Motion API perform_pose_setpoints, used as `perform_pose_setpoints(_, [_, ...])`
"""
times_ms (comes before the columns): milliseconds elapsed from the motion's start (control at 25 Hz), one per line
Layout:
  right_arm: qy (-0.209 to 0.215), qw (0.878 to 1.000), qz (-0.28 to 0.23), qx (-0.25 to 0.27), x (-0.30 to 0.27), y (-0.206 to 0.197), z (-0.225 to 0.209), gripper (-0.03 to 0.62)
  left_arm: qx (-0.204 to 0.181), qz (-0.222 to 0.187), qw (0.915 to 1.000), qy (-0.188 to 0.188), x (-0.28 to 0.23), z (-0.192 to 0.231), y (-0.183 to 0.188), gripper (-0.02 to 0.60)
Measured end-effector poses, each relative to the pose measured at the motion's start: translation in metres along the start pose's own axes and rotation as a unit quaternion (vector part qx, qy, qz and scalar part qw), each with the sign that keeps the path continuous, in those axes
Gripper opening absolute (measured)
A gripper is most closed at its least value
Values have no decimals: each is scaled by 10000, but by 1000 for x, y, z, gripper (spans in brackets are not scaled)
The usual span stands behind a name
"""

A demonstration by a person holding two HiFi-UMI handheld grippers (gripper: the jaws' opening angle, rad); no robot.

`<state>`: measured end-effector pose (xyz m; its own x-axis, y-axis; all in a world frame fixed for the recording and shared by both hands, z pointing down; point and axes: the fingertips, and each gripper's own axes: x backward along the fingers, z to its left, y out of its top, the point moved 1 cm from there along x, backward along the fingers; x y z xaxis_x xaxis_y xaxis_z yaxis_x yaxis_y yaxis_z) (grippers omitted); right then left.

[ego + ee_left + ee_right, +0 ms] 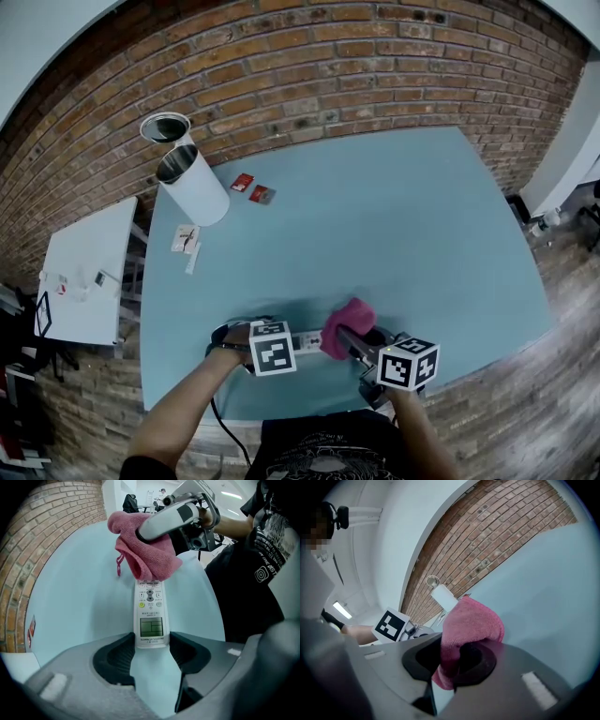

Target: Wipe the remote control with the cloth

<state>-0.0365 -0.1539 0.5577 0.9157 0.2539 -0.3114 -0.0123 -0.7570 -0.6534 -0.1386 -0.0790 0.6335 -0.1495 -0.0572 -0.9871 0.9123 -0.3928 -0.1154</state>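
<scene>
A white remote control with a small screen lies flat on the light blue table. My left gripper is shut on the remote's screen end. A pink cloth rests bunched over the remote's far end, covering the upper buttons. My right gripper is shut on the pink cloth and holds it from above. In the head view both grippers sit near the table's front edge, with the left gripper pointing right toward the cloth and the right gripper behind it.
Two white cylindrical cans stand at the table's back left by the brick wall. Small red packets and a white card lie near them. A small white side table stands to the left.
</scene>
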Motion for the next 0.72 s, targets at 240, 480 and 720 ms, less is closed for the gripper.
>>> perform_pose_setpoints(240, [-133,9998,-108,-29,4,1,-6,63,-24,-7,10000,72,0,0,1,236])
perform_pose_setpoints(480, [-185,9995,-257,54,0,6,2,63,106,-430,9986,306,2,2,-1,246])
perform_pose_setpoints(720, [-258,9983,-505,136,5,10,18,63,846,-862,9898,755,12,5,-23,253])
